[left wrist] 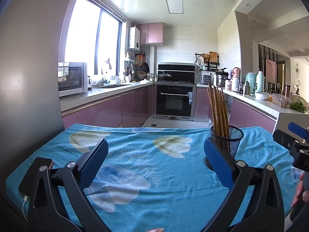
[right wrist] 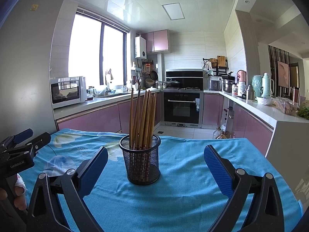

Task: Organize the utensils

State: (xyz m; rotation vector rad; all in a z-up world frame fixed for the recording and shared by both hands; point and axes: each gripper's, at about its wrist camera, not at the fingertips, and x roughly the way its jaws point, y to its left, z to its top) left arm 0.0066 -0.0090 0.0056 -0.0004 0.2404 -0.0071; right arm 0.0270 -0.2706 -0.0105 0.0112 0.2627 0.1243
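A black mesh cup [right wrist: 142,160] stands upright on the blue flowered tablecloth [right wrist: 183,183]. Several wooden chopsticks [right wrist: 143,116] stand in it, leaning slightly. My right gripper [right wrist: 155,166] is open and empty, with the cup straight ahead between its blue pads [right wrist: 217,169]. My left gripper [left wrist: 155,163] is open and empty over the cloth [left wrist: 144,174]. In the left wrist view the cup [left wrist: 228,143] with its chopsticks [left wrist: 218,110] stands just behind the right pad [left wrist: 217,162]. The other gripper shows at the edge of each view, the right one [left wrist: 295,141] and the left one [right wrist: 21,147].
A phone [left wrist: 35,176] with a white cable lies at the table's left edge. Beyond the table's far edge is a kitchen floor, pink cabinets [right wrist: 92,119], an oven [right wrist: 181,108] and a counter on the right [right wrist: 270,112].
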